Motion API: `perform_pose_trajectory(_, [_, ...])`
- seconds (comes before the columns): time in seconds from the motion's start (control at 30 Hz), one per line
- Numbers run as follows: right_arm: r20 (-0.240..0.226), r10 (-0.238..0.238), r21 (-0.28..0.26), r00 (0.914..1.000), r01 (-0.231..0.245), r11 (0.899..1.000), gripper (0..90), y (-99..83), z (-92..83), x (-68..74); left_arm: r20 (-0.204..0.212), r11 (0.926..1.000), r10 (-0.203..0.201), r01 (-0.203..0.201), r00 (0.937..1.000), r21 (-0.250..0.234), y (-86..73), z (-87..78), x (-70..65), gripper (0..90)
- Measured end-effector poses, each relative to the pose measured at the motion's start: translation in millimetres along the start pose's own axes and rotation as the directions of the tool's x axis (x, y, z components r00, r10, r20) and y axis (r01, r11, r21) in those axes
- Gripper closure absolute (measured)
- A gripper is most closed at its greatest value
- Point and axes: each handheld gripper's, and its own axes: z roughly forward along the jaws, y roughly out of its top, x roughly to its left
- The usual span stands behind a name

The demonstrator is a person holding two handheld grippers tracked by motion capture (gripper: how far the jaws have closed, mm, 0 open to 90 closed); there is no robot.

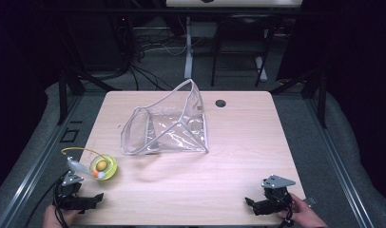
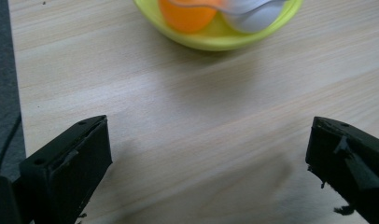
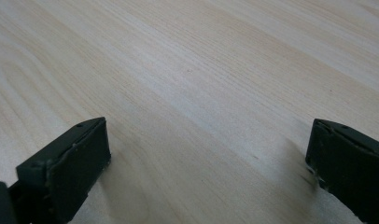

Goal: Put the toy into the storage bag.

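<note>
Near the table's front left corner sits a yellow-green bowl (image 1: 104, 167), just ahead of the left gripper (image 1: 93, 199) and nearest to it of anything on the table. In the bowl lie an orange ball (image 1: 101, 165) and a whitish piece beside it; a pale handle-like part (image 1: 77, 166) juts out over the rim toward the left, and a thin yellow cord (image 1: 84, 150) arcs above, so the whole toy runs roughly crosswise to the table's depth. What the whitish piece is cannot be made out. In the left gripper view the bowl (image 2: 215, 39) is cut off by the top edge, with the ball (image 2: 187, 16) and the white piece blurred, and the jaws stand wide apart over bare wood, holding nothing.

Farther back, at mid-table, a clear plastic bag (image 1: 169, 126) with a pale trim stands open, its mouth turned toward the left and its folds hard to separate through the transparent film. A small dark hole (image 1: 220, 103) marks the table (image 1: 238, 156) behind it.

At the front right corner the right gripper (image 1: 250, 203) is held by a hand (image 1: 303, 213) partly cut off by the lower edge; in the right gripper view its jaws are likewise spread wide and empty above the wood (image 3: 201, 93).
</note>
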Motion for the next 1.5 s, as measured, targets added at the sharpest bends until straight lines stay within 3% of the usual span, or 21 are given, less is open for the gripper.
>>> perform_pose_trajectory(0.3, [0.0,0.0,0.002,1.0,0.0,1.0,0.0,0.1,-0.2,0.0,0.066,0.9992,0.039,-0.039,0.9971,-0.005,10.7,-16.0,-12.3,0.3])
perform_pose_trajectory(0.47, [0.001,0.0,0.002,1.0,0.0,1.0,0.0,0.1,-0.1,0.0,0.046,0.9976,0.044,-0.042,0.998,-0.055,16.0,-25.0,-18.0,2.2])
perform_pose_trajectory(0.7, [0.001,0.001,0.002,1.0,-0.001,1.0,0.0,0.2,-0.1,0.0,0.043,0.9945,0.009,-0.004,0.999,-0.104,20.8,-35.6,-17.2,1.3])
perform_pose_trajectory(0.87, [0.001,0.001,0.002,1.0,-0.001,1.0,0.0,0.2,-0.1,0.0,0.073,0.9905,-0.035,0.045,0.9967,-0.13,23.4,-41.0,-13.2,0.3])
perform_pose_trajectory(0.93, [0.003,0.0,0.003,1.0,0.0,1.0,0.0,0.2,-0.2,0.0,0.083,0.9907,-0.036,0.047,0.9959,-0.128,25.0,-45.1,-14.5,0.3])
perform_pose_trajectory(1.07, [0.0,0.001,0.003,1.0,-0.001,1.0,0.0,0.2,-0.1,0.0,0.081,0.9916,0.009,0.002,0.9967,-0.13,30.9,-51.4,-21.4,0.3])
perform_pose_trajectory(1.3, [0.001,0.001,0.002,1.0,-0.001,1.0,0.0,0.1,-0.1,0.0,0.104,0.9907,0.037,-0.023,0.9939,-0.134,42.2,-58.0,-30.8,2.7])
perform_pose_trajectory(1.5, [0.001,0.001,0.002,1.0,-0.001,1.0,0.0,0.2,-0.1,0.1,0.13,0.985,0.048,-0.026,0.9903,-0.17,54.3,-63.5,-40.4,4.2])
